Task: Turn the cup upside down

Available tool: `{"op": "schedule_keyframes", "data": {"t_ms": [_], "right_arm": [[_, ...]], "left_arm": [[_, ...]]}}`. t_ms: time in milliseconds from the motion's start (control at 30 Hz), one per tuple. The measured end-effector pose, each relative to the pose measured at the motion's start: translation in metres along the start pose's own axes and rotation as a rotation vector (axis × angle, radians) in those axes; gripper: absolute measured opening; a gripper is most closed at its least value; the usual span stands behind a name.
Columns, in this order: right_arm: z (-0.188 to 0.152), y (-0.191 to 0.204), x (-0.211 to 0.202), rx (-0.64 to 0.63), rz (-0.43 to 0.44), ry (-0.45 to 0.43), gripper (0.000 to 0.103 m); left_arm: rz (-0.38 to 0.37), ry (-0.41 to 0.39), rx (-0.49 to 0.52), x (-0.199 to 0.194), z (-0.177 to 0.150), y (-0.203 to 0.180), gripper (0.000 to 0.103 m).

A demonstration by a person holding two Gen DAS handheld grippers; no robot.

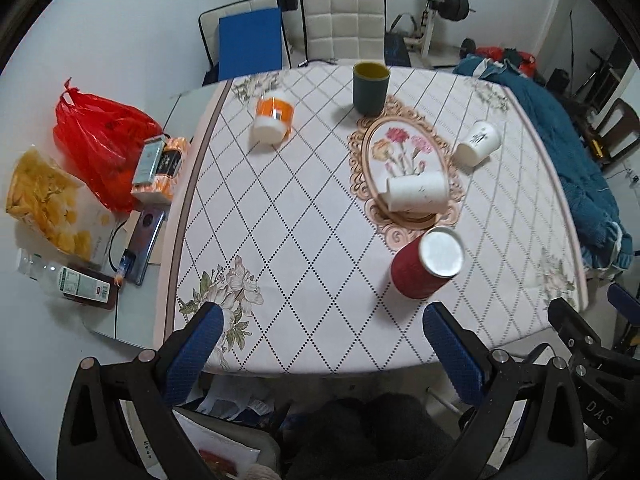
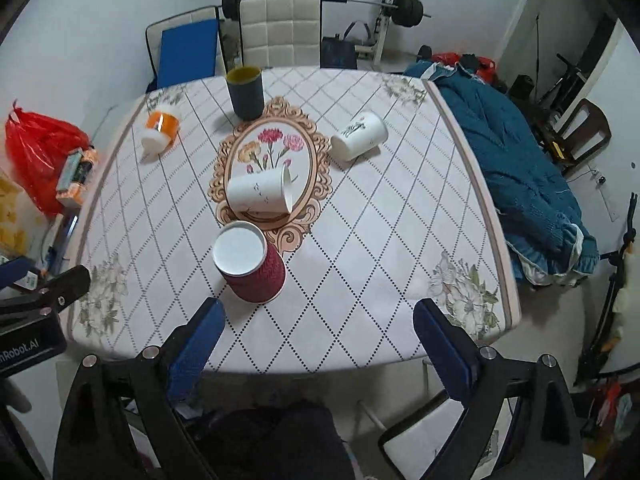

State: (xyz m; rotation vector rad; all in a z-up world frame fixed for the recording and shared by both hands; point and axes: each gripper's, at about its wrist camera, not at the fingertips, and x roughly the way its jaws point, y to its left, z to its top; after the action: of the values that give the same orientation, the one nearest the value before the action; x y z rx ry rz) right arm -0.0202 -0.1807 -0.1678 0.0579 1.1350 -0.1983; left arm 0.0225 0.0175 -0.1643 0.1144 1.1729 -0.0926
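A red paper cup (image 1: 424, 268) (image 2: 250, 266) stands upside down near the table's front. A white cup (image 1: 416, 192) (image 2: 260, 194) lies on its side on the oval flower print. Another white cup (image 1: 478, 143) (image 2: 359, 135) and an orange-banded cup (image 1: 273, 118) (image 2: 160, 131) stand upside down. A dark cup with a yellow inside (image 1: 371, 87) (image 2: 245, 91) stands upright at the back. My left gripper (image 1: 320, 344) and right gripper (image 2: 316, 340) are both open and empty, above the table's front edge.
A red bag (image 1: 100, 136), snack packets (image 1: 44, 204), a phone (image 1: 144, 246) and a bottle (image 1: 68, 280) lie left of the tablecloth (image 1: 304, 240). A blue blanket (image 2: 520, 176) hangs off the right side. Chairs (image 1: 342, 24) stand behind the table.
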Motion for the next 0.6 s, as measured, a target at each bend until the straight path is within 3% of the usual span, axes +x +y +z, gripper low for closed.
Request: {"op": "schedule_keyframes", "data": {"t_ms": [600], "right_arm": [[-0.003,-0.028,-0.124,0.002,0.054,-0.128,0.097]], "left_arm": [[0.009,-0.110,-0.050,-0.104,-0.010,-0.008,0.102]]}}
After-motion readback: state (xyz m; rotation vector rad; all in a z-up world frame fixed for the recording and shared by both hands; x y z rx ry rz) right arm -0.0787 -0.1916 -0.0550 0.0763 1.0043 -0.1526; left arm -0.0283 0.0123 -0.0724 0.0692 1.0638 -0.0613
